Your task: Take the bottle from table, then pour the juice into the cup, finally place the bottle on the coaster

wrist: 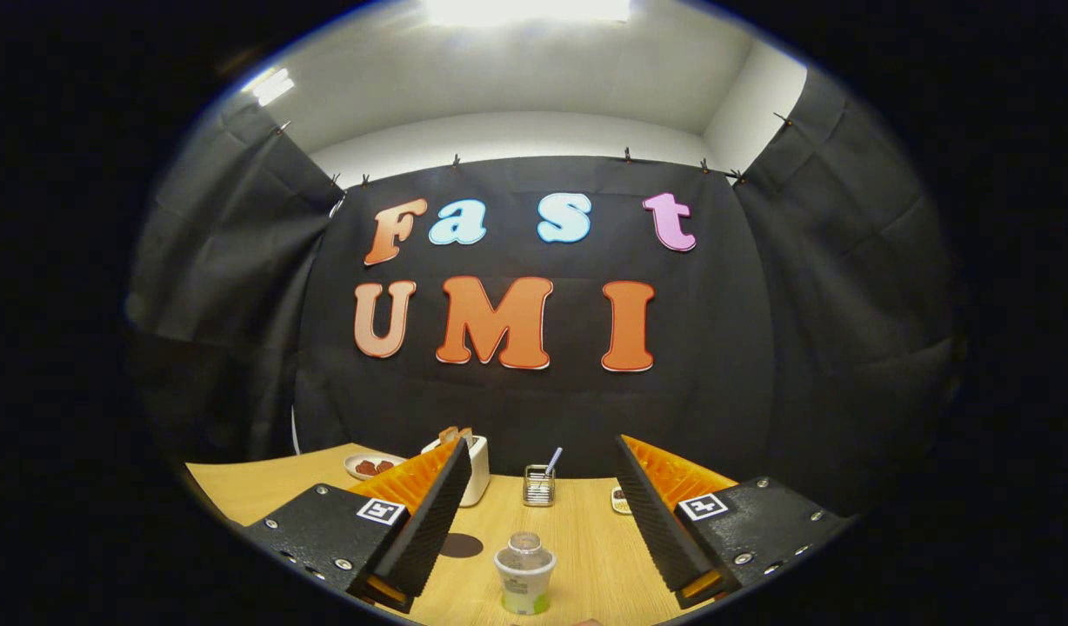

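Tool [543, 522] spread wide, pinching nothing. Bottle [524, 575] stands upright on worktop [586, 530], between the two fingers, nearer their roots than tips, roughly centred. Long axis vertical, cap up, so fingers sit either side of its body. Judgement: only needs closing square on the body, maybe a slight drop first. Coaster [461, 545], dark round, lies flat just left of bottle by left finger. Toaster [475, 468], plate [373, 466], wire holder [539, 485] well beyond fingertips. Cup not made out
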`<state>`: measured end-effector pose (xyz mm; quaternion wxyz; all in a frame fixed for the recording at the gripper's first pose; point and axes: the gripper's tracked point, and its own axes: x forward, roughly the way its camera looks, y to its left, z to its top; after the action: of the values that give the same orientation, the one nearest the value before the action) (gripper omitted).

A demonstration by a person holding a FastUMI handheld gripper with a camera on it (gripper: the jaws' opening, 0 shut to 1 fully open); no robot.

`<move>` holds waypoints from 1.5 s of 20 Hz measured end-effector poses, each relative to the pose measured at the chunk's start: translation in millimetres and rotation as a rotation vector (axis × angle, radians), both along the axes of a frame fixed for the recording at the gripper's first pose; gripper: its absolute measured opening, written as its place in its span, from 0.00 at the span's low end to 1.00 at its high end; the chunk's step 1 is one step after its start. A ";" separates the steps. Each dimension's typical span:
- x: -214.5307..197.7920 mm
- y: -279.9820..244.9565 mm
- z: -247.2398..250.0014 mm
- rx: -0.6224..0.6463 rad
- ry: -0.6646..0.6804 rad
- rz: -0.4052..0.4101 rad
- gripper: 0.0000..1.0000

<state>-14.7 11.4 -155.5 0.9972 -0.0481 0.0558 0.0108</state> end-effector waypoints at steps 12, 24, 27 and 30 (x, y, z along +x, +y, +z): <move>-7.1 9.5 -124.0 0.079 0.181 -0.004 0.98; -1.1 3.3 -216.3 0.030 0.318 -0.050 0.95; 1.3 -2.6 -232.9 0.017 0.351 -0.080 0.88; 2.3 -1.8 -241.4 0.031 0.373 -0.093 0.78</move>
<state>-12.5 9.6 -396.9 0.9697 -0.0274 0.2415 -0.0256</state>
